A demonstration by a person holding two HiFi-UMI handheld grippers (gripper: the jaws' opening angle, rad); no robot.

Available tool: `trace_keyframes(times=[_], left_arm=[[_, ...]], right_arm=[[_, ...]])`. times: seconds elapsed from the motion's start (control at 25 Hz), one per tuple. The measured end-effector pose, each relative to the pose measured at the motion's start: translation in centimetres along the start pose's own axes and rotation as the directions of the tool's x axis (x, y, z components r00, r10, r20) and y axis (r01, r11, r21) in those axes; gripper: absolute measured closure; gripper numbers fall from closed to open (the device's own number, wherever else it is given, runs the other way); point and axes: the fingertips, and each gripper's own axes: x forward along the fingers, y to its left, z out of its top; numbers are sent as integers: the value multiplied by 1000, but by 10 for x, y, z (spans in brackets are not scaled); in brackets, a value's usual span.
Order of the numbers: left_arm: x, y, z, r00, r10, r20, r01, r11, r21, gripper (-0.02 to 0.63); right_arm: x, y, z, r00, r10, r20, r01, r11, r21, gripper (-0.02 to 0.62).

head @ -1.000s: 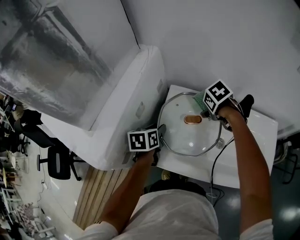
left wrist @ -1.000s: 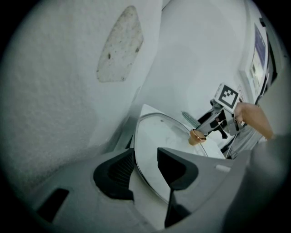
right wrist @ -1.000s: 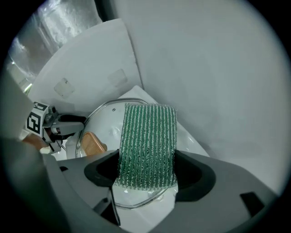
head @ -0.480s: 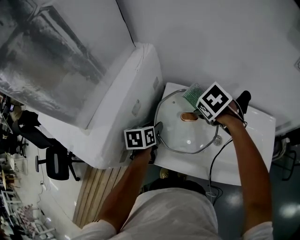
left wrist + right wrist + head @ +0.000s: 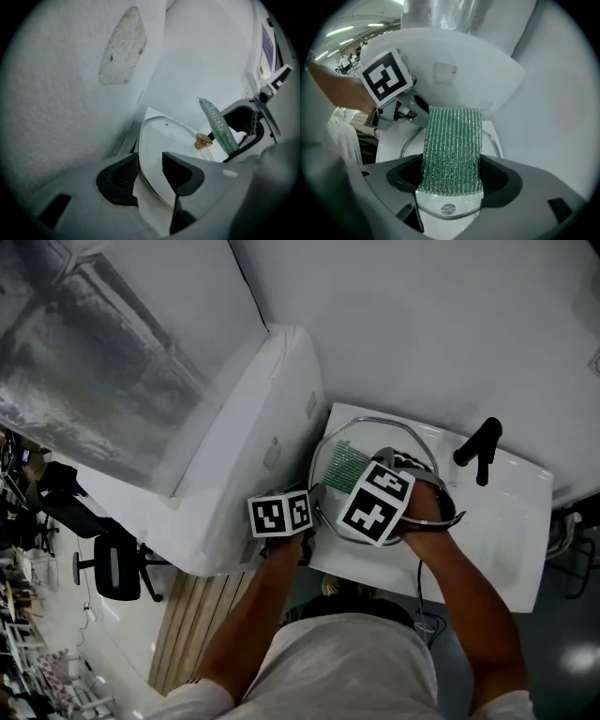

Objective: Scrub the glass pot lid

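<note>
Jaws of the left gripper [image 5: 150, 168] are closed on the near rim of the glass lid [image 5: 161, 145], one pad on each face of the edge and standing fairly wide apart. Jaws of the right gripper [image 5: 451, 171] clamp a green scrubbing pad [image 5: 451, 150], which sticks out past the jaw tips as a flat, ribbed strip.

From the head view the lid sits at the left end of a white sink [image 5: 506, 512]. The pad is held over the half of the lid nearest the left gripper. From the left gripper view the pad is seen edge-on, tilted, just beside the lid's brown knob [image 5: 203, 140]. Whether the pad presses on the glass cannot be told, nor whether the lid lies flat or is tipped up.

The right gripper's marker cube [image 5: 375, 503] hides the middle of the lid in the head view, and the left gripper's marker cube [image 5: 282, 516] sits just off the sink's left edge. A black tap lever [image 5: 478, 451] stands at the back of the sink, well apart from the lid. An office chair [image 5: 112, 563] stands far off on the floor
</note>
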Motion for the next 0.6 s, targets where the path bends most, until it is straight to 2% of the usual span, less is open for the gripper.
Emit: trace_keyframes(times=[0.12, 0.4, 0.6], left_arm=[[0, 0, 0, 1000, 1, 1, -1, 1000, 2, 434], [0, 0, 0, 1000, 3, 2, -3, 1000, 6, 434], [0, 0, 0, 1000, 4, 4, -4, 1000, 6, 434]], right_arm=[[10, 14, -1, 1000, 4, -22, -5, 999, -37, 247], [23, 17, -7, 994, -79, -72, 69, 990, -123, 247], [28, 15, -15, 992, -86, -90, 75, 990, -118, 247]])
